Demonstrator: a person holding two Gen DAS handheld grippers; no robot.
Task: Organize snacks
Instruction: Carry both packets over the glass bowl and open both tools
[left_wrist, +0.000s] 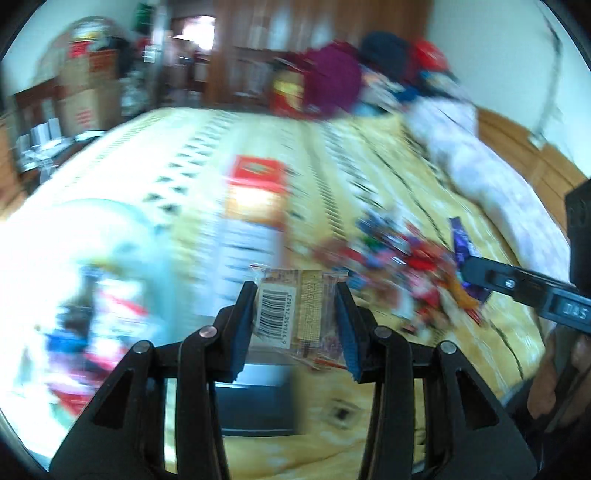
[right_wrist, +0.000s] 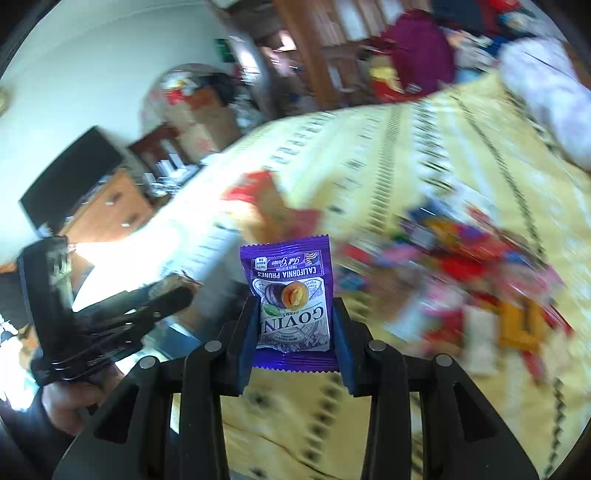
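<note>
**Crinkly foil packets, one clamped in each gripper**

Plastic film first, on the left: the left gripper (left_wrist: 295, 321) is closed on a clear-wrapped snack bar (left_wrist: 291, 310), barcode side up, pads pressing its two long edges above the yellow bedspread (left_wrist: 369, 166). It looks light and fairly stiff, but the wrapper is slick, so a hold across the filled middle seems safer than the sealed ends.

Further right, the right gripper (right_wrist: 295, 325) is clamped on a purple prune packet (right_wrist: 290, 295), held upright by its lower half. That packet is likely light, soft and squashable; a gentle squeeze suits it. The blurred snack pile (right_wrist: 461, 280) lies on the bedspread beyond.
</note>
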